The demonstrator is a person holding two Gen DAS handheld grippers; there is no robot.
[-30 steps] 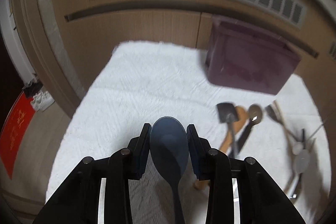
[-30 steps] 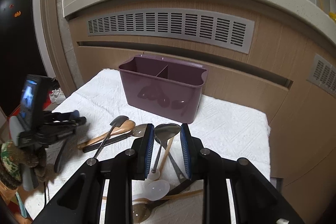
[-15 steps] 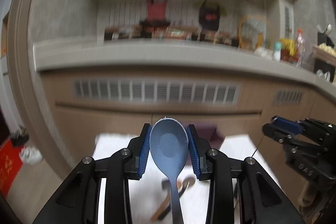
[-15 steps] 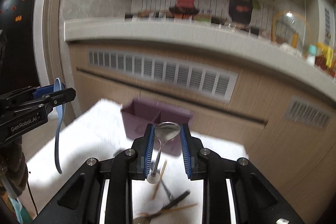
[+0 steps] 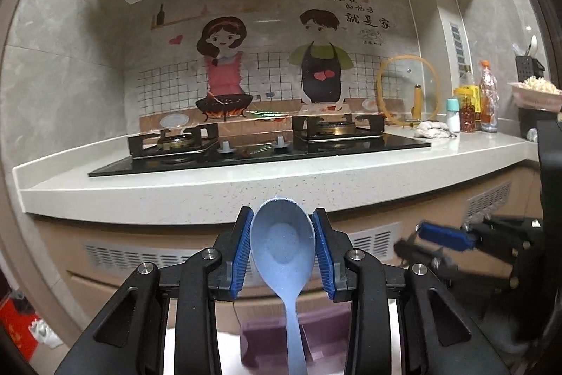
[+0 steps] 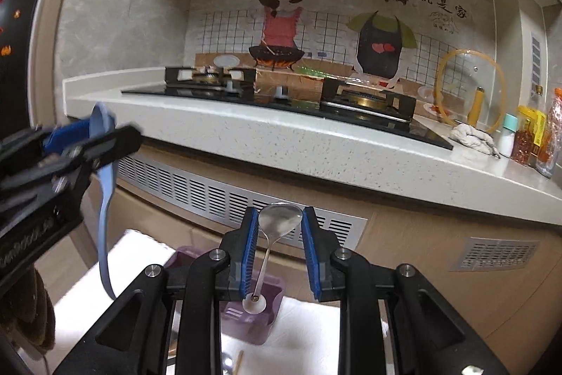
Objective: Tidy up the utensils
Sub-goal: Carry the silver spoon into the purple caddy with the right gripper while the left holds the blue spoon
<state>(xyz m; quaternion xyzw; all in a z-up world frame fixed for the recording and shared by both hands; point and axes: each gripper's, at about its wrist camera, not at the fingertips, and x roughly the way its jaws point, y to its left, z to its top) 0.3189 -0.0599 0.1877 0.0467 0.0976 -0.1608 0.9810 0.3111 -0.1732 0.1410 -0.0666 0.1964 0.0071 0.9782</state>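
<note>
My left gripper (image 5: 282,246) is shut on the bowl of a light blue plastic spoon (image 5: 281,248), whose handle hangs down toward the purple utensil box (image 5: 267,347) far below. My right gripper (image 6: 279,239) is shut on the bowl of a metal spoon (image 6: 280,221); its thin handle with a white tip dangles over the same purple box (image 6: 246,322). In the right wrist view the left gripper (image 6: 93,136) appears at the left, holding the blue spoon (image 6: 105,185). In the left wrist view the right gripper (image 5: 432,239) shows blurred at the right.
A white towel (image 6: 305,336) covers the low surface under the box, with some utensils (image 6: 228,361) lying on it. Straight ahead runs a pale counter edge (image 5: 210,195) carrying a black gas hob (image 5: 260,150). Bottles (image 5: 488,104) and a glass lid stand at the counter's right.
Both grippers have risen high above the towel and tilted up, each carrying its spoon. The view swung from the towel and box to the counter and hob.
</note>
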